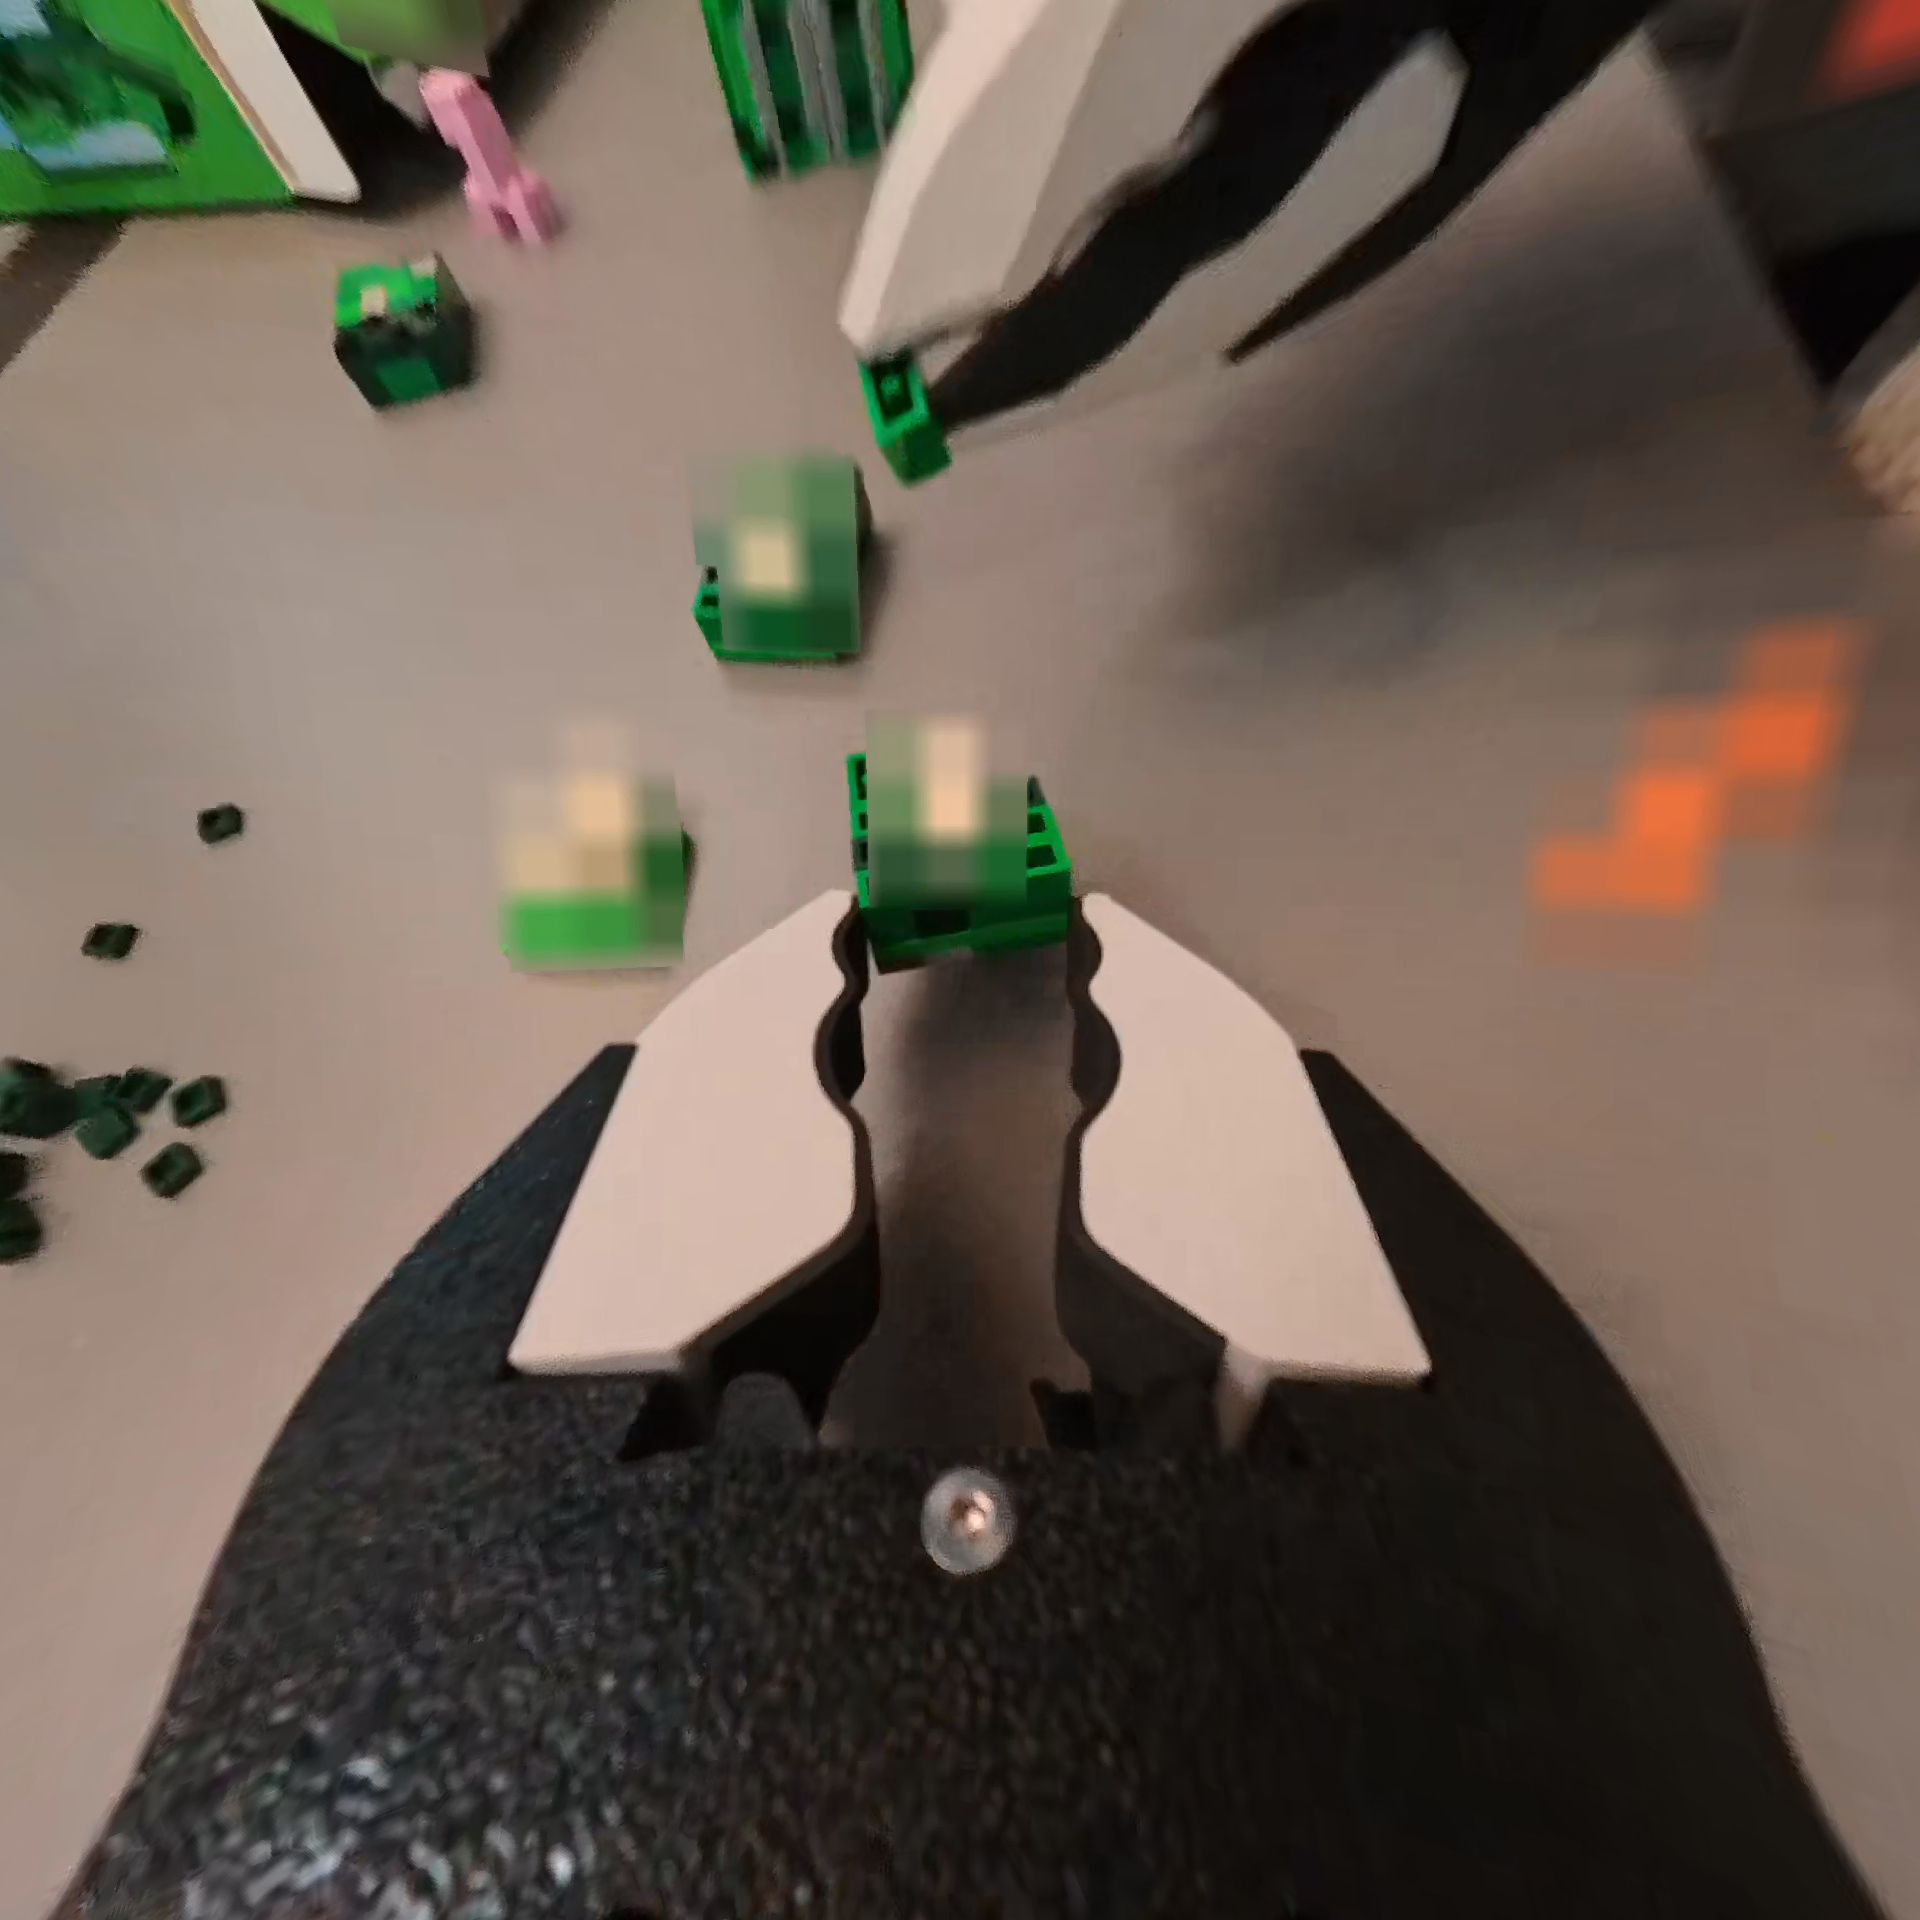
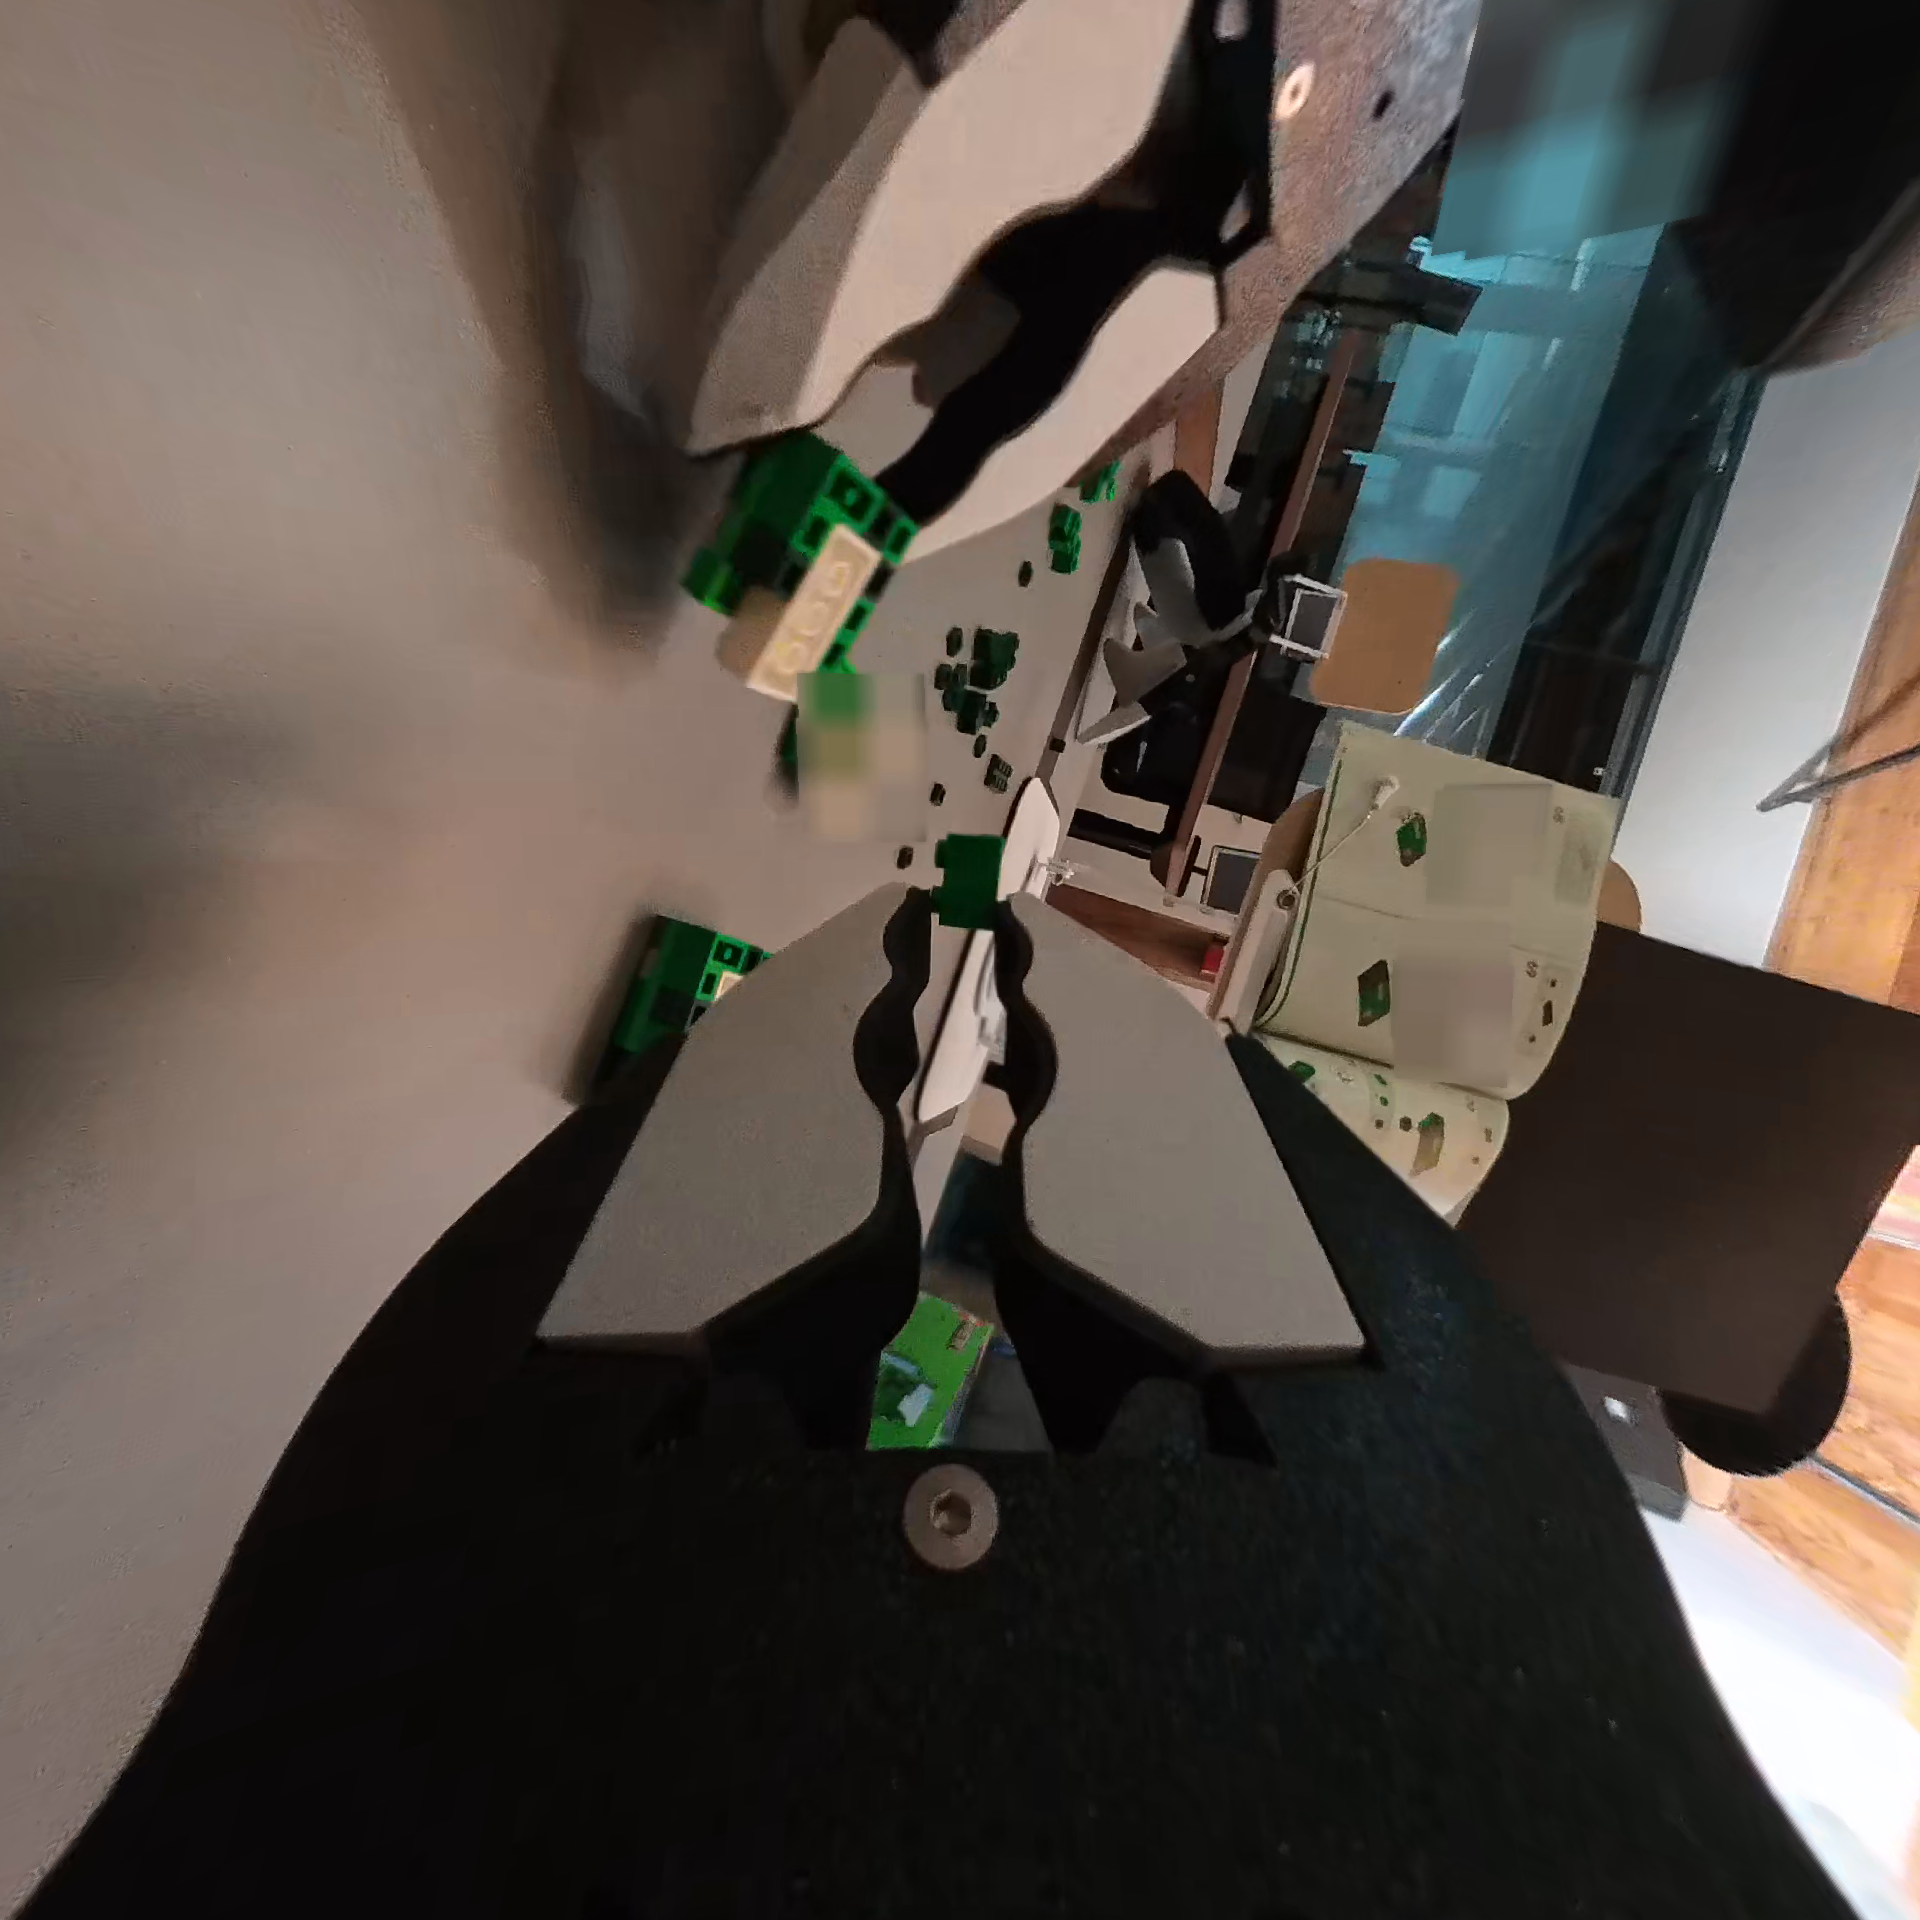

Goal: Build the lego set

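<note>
Two grippers, each one pinching green plastic lego.

You're clamping the left gripper (image 1: 966,914) fingers on a chunky green-and-cream brick cube (image 1: 961,873) just off the grey tabletop (image 1: 312,623); three similar cubes are sitting nearby. Your right gripper (image 2: 956,909) is tilting in from above, squeezing one small green brick (image 2: 968,881).

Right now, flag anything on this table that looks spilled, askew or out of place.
Small dark green pieces lie scattered loose at the table's left edge, like a spill. A pink figure lies alone among green builds. The left gripper holds a green block assembly; the right gripper pinches a small green brick.
</note>
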The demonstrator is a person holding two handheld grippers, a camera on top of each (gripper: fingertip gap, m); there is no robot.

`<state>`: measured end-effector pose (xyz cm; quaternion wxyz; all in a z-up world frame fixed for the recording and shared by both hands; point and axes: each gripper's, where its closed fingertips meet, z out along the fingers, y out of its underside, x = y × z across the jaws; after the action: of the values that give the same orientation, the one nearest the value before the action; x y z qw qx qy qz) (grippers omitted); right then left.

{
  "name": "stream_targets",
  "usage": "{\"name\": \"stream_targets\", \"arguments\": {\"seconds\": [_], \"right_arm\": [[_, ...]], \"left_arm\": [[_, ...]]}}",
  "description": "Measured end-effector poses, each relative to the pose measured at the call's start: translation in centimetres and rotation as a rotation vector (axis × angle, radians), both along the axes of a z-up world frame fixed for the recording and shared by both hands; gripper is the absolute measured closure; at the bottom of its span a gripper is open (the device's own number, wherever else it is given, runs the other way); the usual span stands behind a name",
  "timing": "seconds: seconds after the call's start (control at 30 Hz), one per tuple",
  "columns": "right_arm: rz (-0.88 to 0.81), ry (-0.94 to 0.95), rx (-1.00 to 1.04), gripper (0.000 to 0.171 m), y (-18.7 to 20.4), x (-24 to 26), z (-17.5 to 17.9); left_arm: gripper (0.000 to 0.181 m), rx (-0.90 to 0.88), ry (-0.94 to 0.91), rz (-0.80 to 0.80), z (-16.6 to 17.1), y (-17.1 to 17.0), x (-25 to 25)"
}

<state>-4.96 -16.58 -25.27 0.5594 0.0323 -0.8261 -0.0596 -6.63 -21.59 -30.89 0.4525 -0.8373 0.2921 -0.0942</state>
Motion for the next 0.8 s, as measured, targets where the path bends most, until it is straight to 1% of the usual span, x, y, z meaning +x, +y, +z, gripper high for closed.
{"name": "stream_targets", "arguments": {"seconds": [0.07,0.13,0.17,0.2,0.23,0.3,0.33,0.4,0.43,0.6,0.7,0.77,0.8], "right_arm": [[0.006,0.007,0.002,0.160,-0.2,-0.1,0.0],[0.004,0.020,-0.002,0.160,-0.2,-0.2,0.2],[0.002,0.027,-0.001,0.160,-0.2,-0.3,0.3],[0.004,0.036,0.003,0.159,-0.2,-0.4,0.4],[0.010,0.054,0.011,0.160,-0.3,-0.5,0.6],[0.027,0.079,0.043,0.159,-0.6,-0.7,0.9],[0.039,0.088,0.066,0.160,-0.9,-0.8,1.0],[0.054,0.105,0.107,0.160,-1.4,-1.0,1.1],[0.065,0.106,0.126,0.160,-1.7,-1.1,1.0],[0.103,0.123,0.157,0.160,-2.9,-1.4,1.1],[0.109,0.120,0.158,0.160,-3.1,-1.5,1.0],[0.109,0.116,0.150,0.159,-3.2,-1.5,1.0],[0.112,0.112,0.107,0.159,-3.3,-1.4,0.9]], "left_arm": [[0.145,-0.049,0.060,0.001,-1.1,-0.2,-0.1],[0.145,-0.056,0.053,0.024,-1.1,0.0,-0.3],[0.132,-0.055,0.047,0.038,-1.1,0.1,-0.5],[0.116,-0.041,0.033,0.054,-0.8,0.3,-0.7],[0.107,-0.006,0.009,0.069,-0.2,0.6,-0.9],[0.119,0.154,-0.076,0.107,2.4,1.4,-1.2],[0.125,0.239,-0.148,0.124,4.0,1.6,-1.0],[0.137,0.321,-0.265,0.129,6.0,1.6,-0.3],[0.138,0.338,-0.275,0.140,6.3,1.6,-0.2],[0.148,0.396,-0.170,0.120,6.2,1.6,1.0],[0.169,0.445,-0.133,0.119,6.6,1.6,1.3],[0.172,0.438,-0.114,0.117,6.4,1.6,1.2],[0.173,0.433,-0.112,0.114,6.4,1.6,1.1]]}}
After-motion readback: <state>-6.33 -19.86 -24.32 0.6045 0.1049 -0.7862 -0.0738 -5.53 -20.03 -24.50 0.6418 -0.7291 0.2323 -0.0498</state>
